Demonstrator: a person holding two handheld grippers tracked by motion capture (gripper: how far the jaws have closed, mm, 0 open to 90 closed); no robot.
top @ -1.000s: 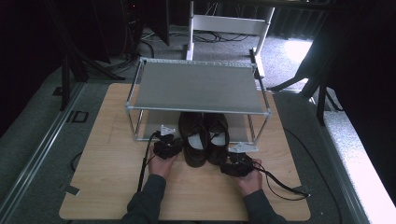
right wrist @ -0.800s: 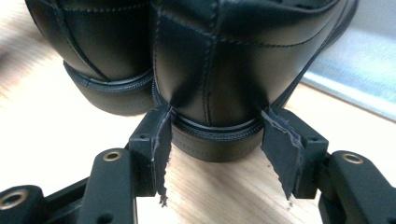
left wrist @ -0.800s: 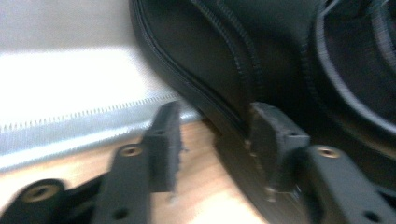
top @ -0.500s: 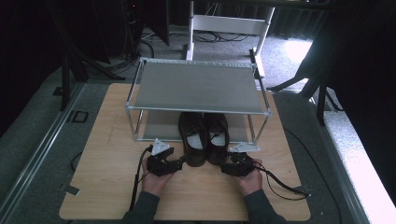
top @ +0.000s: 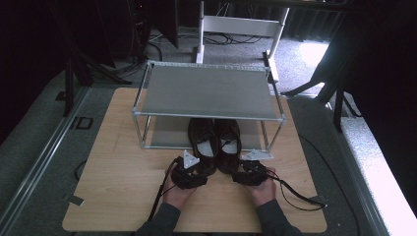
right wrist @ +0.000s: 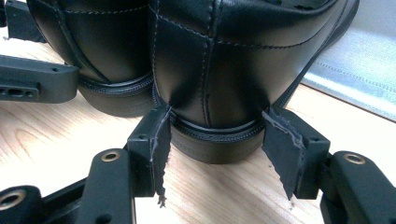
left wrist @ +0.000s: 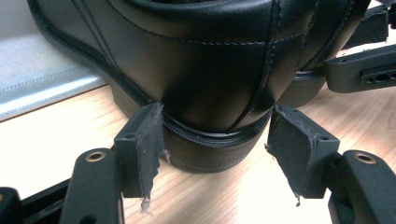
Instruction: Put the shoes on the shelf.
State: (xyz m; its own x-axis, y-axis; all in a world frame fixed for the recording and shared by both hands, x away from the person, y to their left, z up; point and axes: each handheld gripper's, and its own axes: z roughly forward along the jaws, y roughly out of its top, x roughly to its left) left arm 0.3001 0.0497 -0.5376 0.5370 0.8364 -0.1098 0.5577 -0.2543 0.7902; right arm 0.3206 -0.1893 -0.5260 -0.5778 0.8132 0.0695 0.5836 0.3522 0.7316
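Note:
Two black leather shoes stand side by side on the wooden table (top: 123, 162), toes under the metal rack (top: 206, 91). My left gripper (top: 189, 174) sits behind the left shoe (top: 202, 142). In the left gripper view its jaws (left wrist: 217, 116) straddle that shoe's heel (left wrist: 210, 79), open, with a sliver of wood showing beside the right pad (left wrist: 292, 144). My right gripper (top: 251, 174) is behind the right shoe (top: 229, 142). In the right gripper view both pads press the sides of that heel (right wrist: 215, 79), so this gripper (right wrist: 219, 119) is shut on it.
The rack's grey lower shelf (top: 167, 132) lies under the shoes' toes, and its front posts (top: 145, 132) flank them. Cables (top: 295, 194) trail across the table from both grippers. A white frame (top: 241, 24) stands on the floor behind the rack.
My left gripper drew back from beside the left shoe, then slid right to line up behind its heel. The right gripper and both shoes stayed put.

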